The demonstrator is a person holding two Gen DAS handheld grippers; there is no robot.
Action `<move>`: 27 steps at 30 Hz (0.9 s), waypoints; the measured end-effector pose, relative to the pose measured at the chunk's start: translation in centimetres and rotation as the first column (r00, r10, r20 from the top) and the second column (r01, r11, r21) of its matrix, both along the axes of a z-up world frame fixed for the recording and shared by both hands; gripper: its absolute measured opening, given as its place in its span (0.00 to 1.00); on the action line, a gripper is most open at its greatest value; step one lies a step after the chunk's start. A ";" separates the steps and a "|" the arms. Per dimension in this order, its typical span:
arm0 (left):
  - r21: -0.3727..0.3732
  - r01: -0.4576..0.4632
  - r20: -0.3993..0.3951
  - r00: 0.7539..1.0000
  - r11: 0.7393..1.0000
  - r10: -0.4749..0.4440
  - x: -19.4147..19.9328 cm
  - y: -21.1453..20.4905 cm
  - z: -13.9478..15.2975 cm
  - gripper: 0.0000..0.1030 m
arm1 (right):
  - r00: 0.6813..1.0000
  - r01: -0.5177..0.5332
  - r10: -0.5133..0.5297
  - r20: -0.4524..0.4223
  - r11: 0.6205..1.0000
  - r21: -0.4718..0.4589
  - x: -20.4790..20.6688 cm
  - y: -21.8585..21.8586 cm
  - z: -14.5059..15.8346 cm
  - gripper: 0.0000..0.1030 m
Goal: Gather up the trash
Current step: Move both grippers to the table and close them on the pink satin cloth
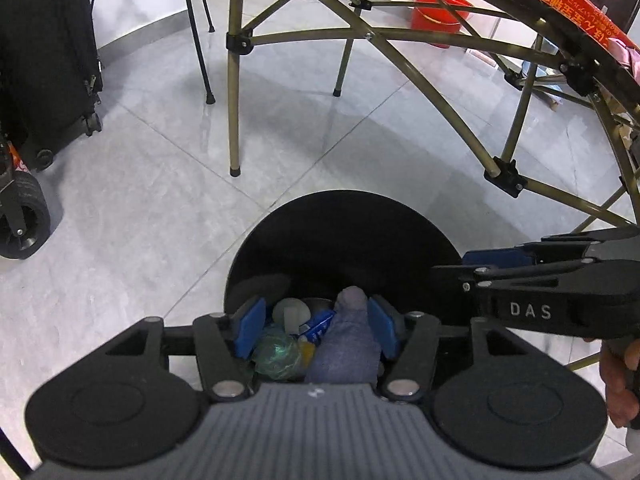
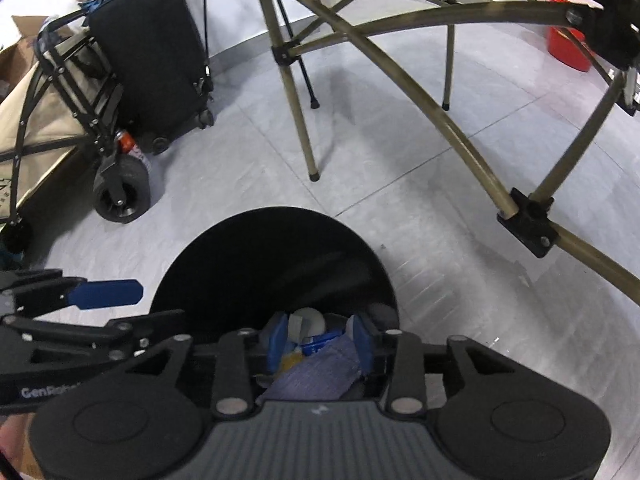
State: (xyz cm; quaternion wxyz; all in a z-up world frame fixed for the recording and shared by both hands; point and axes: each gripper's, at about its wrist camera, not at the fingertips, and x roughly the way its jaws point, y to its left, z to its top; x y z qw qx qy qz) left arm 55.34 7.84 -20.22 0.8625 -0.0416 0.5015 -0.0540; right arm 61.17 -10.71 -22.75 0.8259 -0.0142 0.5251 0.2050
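Note:
A black round trash bin [image 1: 344, 240] stands on the grey tile floor below both grippers; it also shows in the right wrist view [image 2: 276, 264]. Inside lie a blue-grey cloth [image 1: 346, 344], a green crumpled ball [image 1: 278, 354], a pale cup [image 1: 292, 312] and a blue wrapper [image 1: 318, 326]. My left gripper [image 1: 316, 328] hangs open over the bin's near rim, nothing between its blue pads. My right gripper [image 2: 320, 340] is open over the same bin, above the cloth [image 2: 320, 372]. Each gripper shows from the side in the other view: the right one [image 1: 520, 276], the left one [image 2: 80, 312].
Folding table legs [image 1: 234, 112] and cross braces [image 1: 504, 176] rise just beyond the bin. A black suitcase [image 1: 44, 60] and a cart wheel [image 1: 24, 224] stand left. A red bucket [image 1: 438, 8] sits far right. A tripod leg [image 1: 200, 40] stands at the back.

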 end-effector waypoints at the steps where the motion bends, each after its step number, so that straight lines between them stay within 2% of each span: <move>1: 0.002 -0.002 0.003 1.000 1.000 0.002 0.0 0.1 0.1 0.57 | 1.000 -0.001 0.001 0.003 1.000 0.002 -0.1 0.0 0.3 0.34; 5: 0.019 -0.002 0.055 0.998 1.000 0.001 -0.6 0.3 1.7 0.58 | 0.999 0.001 -0.002 0.043 1.000 0.029 -1.0 -0.5 2.3 0.34; 7: 0.023 -0.026 0.131 0.991 0.999 0.023 -1.7 0.5 4.0 0.61 | 0.997 -0.001 -0.003 0.084 0.999 0.053 -1.9 -1.1 4.4 0.34; 9: 0.033 -0.052 0.242 0.969 0.998 0.042 -3.1 0.4 6.8 0.67 | 0.990 -0.011 -0.001 0.139 0.996 0.084 -3.1 -2.1 6.9 0.34; 12: 0.039 -0.103 0.433 0.898 0.994 0.076 -6.0 -0.5 11.0 0.75 | 0.965 -0.015 -0.029 0.260 0.987 0.163 -5.5 -4.5 11.9 0.34; 14: 0.016 -0.110 0.513 0.854 0.994 0.087 -7.6 -1.8 13.2 0.79 | 0.926 -0.002 -0.084 0.368 0.974 0.227 -7.5 -7.3 15.5 0.38; 15: 0.001 -0.116 0.559 0.824 0.993 0.096 -8.5 -2.8 14.1 0.81 | 0.904 0.009 -0.111 0.413 0.970 0.242 -8.4 -8.6 16.8 0.41; 17: -0.015 -0.112 0.629 0.771 0.994 0.097 -9.9 -5.0 15.4 0.92 | 0.843 0.048 -0.178 0.507 0.965 0.259 -10.3 -11.7 19.3 0.55; 19: -0.024 -0.088 0.670 0.738 0.996 0.081 -10.6 -7.4 16.2 0.94 | 0.782 0.090 -0.227 0.581 0.962 0.256 -11.8 -14.9 20.9 0.56; 20: -0.029 -0.060 0.677 0.733 0.998 0.064 -10.6 -8.8 16.4 0.96 | 0.758 0.119 -0.258 0.599 0.958 0.262 -12.2 -16.7 21.4 0.57; 21: -0.037 -0.031 0.674 0.737 0.999 0.048 -10.4 -10.1 16.6 0.96 | 0.739 0.156 -0.300 0.603 0.947 0.279 -12.3 -18.5 21.8 0.58; 25: -0.093 0.072 0.618 0.786 0.993 0.001 -7.3 -14.8 16.8 0.97 | 0.710 0.330 -0.464 0.529 0.884 0.332 -10.2 -25.0 22.4 0.58; 27: -0.126 0.111 0.603 0.798 0.986 -0.013 -5.1 -17.1 16.9 0.97 | 0.705 0.383 -0.499 0.504 0.866 0.322 -7.9 -27.8 23.1 0.59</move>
